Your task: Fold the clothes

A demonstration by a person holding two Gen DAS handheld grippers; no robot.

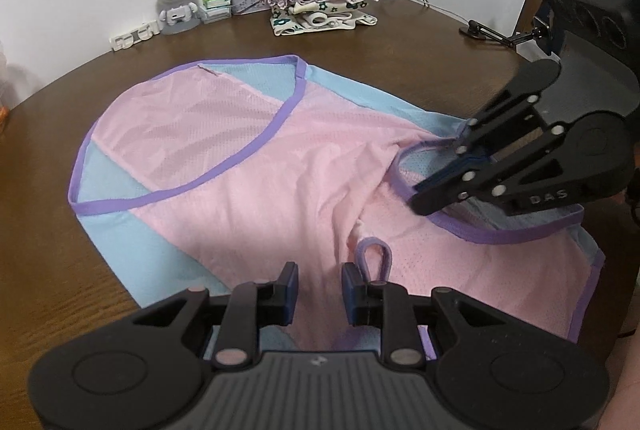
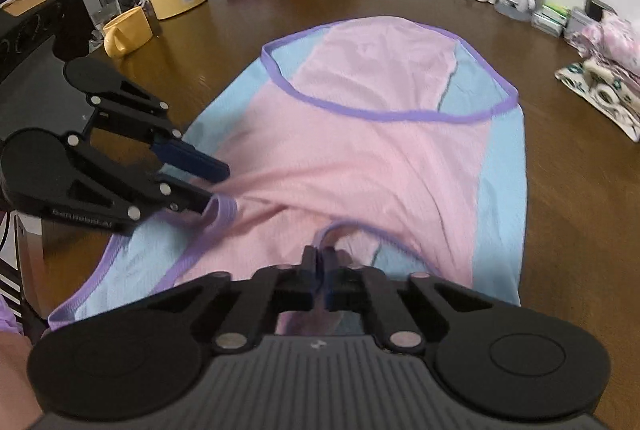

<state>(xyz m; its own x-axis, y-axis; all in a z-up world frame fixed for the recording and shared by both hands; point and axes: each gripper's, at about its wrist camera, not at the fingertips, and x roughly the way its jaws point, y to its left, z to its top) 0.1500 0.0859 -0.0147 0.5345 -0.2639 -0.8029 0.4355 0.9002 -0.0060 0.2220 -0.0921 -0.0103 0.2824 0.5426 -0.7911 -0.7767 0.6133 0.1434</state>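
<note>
Brown tabletop [image 1: 36,166] under both my grippers. Nearest, my left gripper [image 1: 320,280] stands part open over the pink-and-blue garment [image 1: 248,190], gripping nothing I can see. My right gripper [image 2: 323,257] is pinched onto its purple trim [image 2: 334,228]. Beyond, folded clothes [image 1: 320,2] sit stacked by the wall.
</note>
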